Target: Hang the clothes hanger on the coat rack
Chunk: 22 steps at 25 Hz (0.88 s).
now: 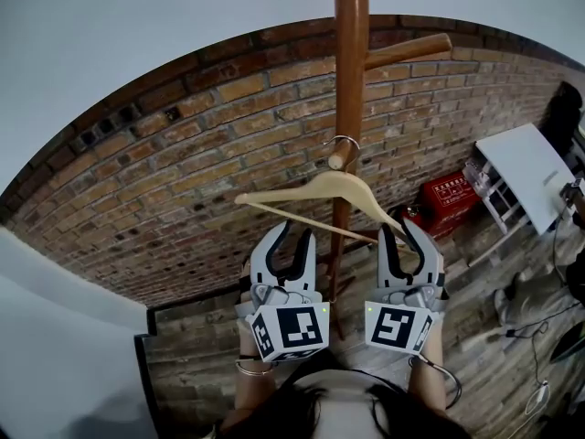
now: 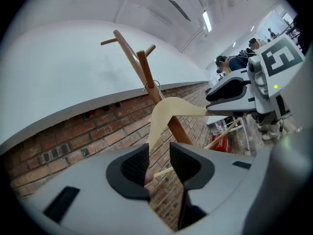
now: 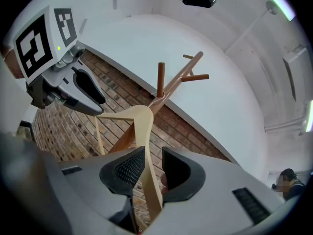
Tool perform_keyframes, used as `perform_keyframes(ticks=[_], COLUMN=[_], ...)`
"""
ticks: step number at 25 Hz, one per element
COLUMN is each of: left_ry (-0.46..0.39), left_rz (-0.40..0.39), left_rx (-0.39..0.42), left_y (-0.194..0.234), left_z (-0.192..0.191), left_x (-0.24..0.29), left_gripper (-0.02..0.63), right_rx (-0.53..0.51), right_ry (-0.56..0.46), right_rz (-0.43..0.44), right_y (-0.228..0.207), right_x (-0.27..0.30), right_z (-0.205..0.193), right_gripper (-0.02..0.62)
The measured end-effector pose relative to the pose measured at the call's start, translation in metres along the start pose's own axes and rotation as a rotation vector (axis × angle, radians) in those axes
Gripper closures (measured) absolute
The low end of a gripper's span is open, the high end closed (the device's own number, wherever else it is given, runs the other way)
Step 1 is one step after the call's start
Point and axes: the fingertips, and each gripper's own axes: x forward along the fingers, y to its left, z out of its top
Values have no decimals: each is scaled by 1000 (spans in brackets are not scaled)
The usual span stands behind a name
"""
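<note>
The wooden coat rack stands on the plank floor; the clothes hanger hangs by its hook from a short peg, and a red box sits on the floor beside the brick wall

Ahead coat rack pole, brick wall behind

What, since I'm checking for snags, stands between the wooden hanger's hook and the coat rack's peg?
Nothing visible does. The metal hook of the wooden hanger already loops over a peg of the coat rack.

Bright, even light; strong fisheye bending at edges.
</note>
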Motion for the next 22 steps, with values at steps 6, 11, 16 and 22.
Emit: perform_keyframes(ticks=[6,11,16,22], left_ry=[1,-4,-5,-2], left_rz=[14,14,24,30], left_rx=[-36,-91,-121,-168], left_y=[-6,-15,-23,-34], left_z=[0,2,4,7], left_x=[-20,-39,-60,-83], left_gripper=[502,518,541,569], right_rx=[52,95,114,160], right_ry=[-2,-1,-6,-9], right_rz=[20,28,39,77], right_y=[2,1,2,7], right_x=[-20,-41,-60,-82], right_z=[-5,-11,-13,-16], right_gripper=[473,480,499,518])
